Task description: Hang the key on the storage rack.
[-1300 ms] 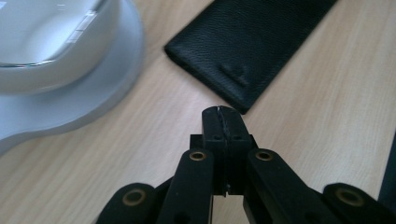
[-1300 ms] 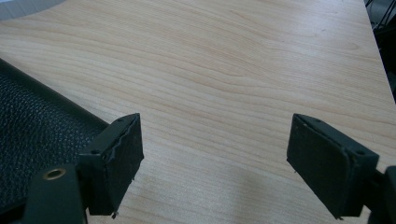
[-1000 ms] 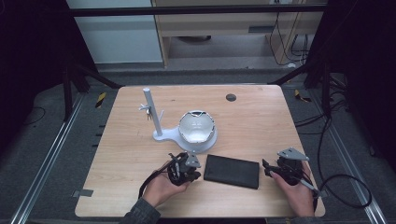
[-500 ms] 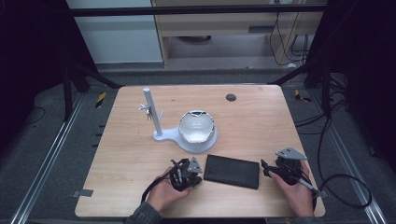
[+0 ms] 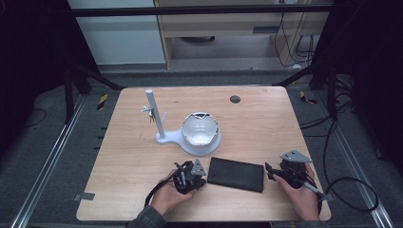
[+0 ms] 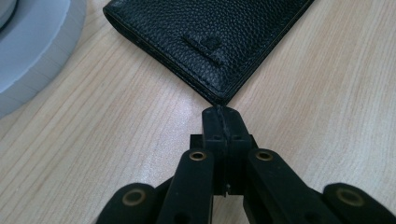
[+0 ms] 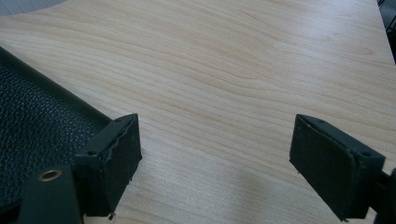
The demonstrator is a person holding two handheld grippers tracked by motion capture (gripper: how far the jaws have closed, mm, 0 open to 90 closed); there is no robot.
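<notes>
Black grained leather marks the main item: a flat wallet [image 5: 236,174] lying closed on the light wooden table [image 5: 256,123], near the front edge, between the two hand-held tools. The left gripper [image 5: 194,176] sits just beside the wallet's left end. In the left gripper view its jaws are pressed fully together with nothing between them, and their tips point at the wallet's [image 6: 210,37] near corner, almost touching it; whether they touch cannot be told. The right gripper [image 5: 273,172] sits just beside the wallet's right end. In the right gripper view the jaws stand wide apart over bare wood, one pad [image 7: 119,158] right against the wallet's [image 7: 32,135] edge and the other pad [image 7: 327,163] well clear of it. Behind the wallet stands a white stand [image 5: 159,124] with an upright post, its round base carrying a glossy bowl-shaped object [image 5: 200,129]. A small dark disc [image 5: 235,99] lies near the far table edge.
</notes>
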